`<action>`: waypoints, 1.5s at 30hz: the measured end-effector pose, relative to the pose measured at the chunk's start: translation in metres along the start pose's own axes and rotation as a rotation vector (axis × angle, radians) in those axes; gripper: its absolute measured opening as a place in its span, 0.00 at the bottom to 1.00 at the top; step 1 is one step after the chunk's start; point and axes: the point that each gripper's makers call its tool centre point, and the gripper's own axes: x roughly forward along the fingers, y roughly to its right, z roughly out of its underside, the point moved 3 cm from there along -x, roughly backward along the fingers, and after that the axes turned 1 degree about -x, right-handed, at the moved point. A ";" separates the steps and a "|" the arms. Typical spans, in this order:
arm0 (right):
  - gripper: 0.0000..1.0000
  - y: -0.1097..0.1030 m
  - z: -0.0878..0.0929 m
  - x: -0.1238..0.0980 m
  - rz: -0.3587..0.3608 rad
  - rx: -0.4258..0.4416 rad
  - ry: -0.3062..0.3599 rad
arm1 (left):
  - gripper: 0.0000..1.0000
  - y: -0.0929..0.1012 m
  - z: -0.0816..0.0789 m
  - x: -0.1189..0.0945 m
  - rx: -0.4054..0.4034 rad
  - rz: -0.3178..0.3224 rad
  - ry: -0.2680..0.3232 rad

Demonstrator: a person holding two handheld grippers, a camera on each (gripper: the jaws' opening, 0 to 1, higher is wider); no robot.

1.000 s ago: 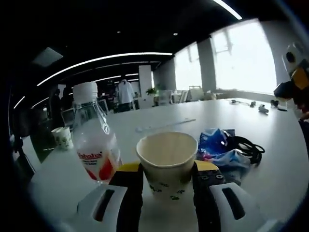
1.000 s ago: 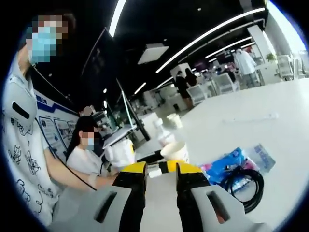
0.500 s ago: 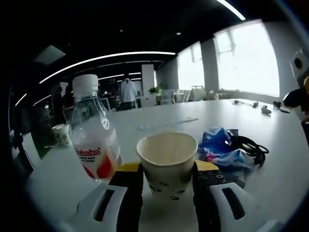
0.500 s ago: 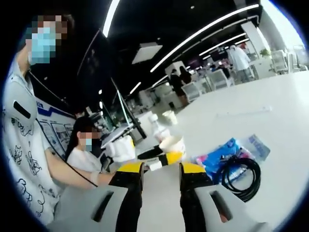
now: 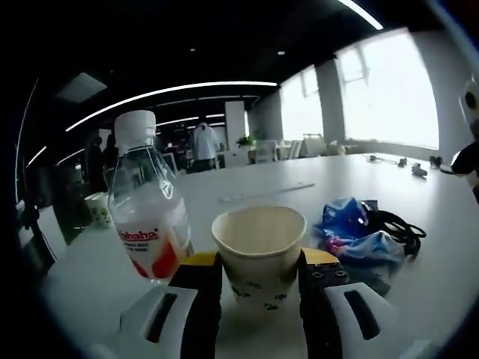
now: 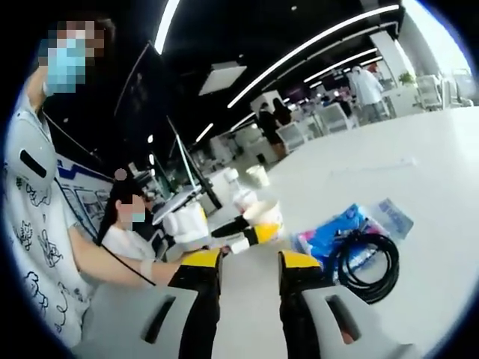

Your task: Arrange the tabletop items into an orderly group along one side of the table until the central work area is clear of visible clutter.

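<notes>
Upright paper cup (image 5: 260, 250) beside water bottle (image 5: 147, 213); blue packets (image 5: 352, 228), black cable (image 5: 397, 226) apart

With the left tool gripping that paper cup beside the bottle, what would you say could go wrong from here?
1. The left tool squeezes the thin cup from both sides; the open cup may crumple or slip.
2. The bottle stands upright right beside the cup; swinging the cup that way could topple it.
3. On the other side, the black cable coils over blue packets; dragging one may pull the other into the central area.
</notes>
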 end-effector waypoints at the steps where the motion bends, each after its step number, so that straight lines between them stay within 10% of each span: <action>1: 0.26 0.000 0.001 0.000 0.002 0.006 -0.003 | 0.37 0.000 0.000 0.001 0.005 -0.002 -0.002; 45: 0.25 -0.005 0.019 -0.001 -0.005 0.062 -0.043 | 0.40 0.004 0.021 -0.001 -0.057 -0.040 -0.053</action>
